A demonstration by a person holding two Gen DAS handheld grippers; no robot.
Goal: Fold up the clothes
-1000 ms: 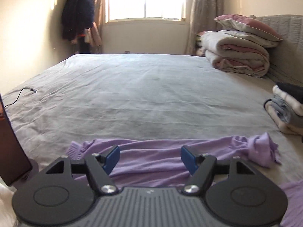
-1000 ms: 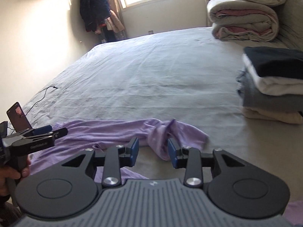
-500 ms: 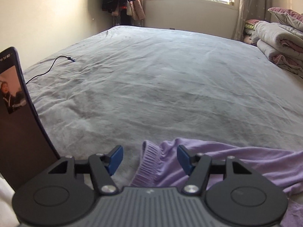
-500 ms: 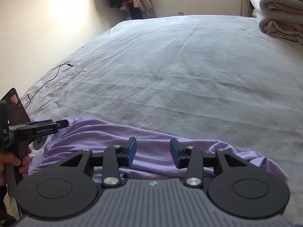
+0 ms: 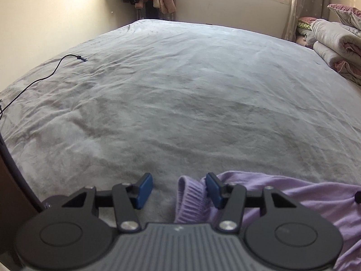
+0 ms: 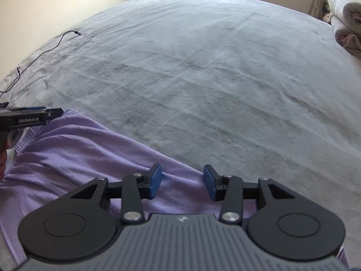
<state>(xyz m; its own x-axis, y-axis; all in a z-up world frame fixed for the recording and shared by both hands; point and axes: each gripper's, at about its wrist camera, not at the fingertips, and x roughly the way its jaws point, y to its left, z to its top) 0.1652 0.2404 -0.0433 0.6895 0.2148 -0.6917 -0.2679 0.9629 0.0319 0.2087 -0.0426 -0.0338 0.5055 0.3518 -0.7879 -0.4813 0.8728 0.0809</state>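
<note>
A soft lilac knit garment (image 6: 74, 155) lies rumpled along the near edge of the grey bed cover (image 6: 203, 79), its thin fabric gathered in long shallow creases. One end finishes in a ribbed band (image 5: 191, 198), thicker and finely ridged, curled up off the cover.

That ribbed band sits between the blue pads of the left gripper (image 5: 178, 190); the jaws are closing around it, the right-hand pad at the band's edge, the other pad apart from it over bare cover. The right gripper (image 6: 182, 181) hangs over the garment's far edge with its jaws spread and not pinching; smooth lilac cloth lies beneath and between the pads.

The bed cover is a plush, matte grey sheet, faintly wrinkled. A thin black cable (image 5: 45, 76) trails across it well beyond the garment, toward the wall side. On the opposite side of the cover, a stack of puffy rolled quilts (image 5: 336, 47) rests.
</note>
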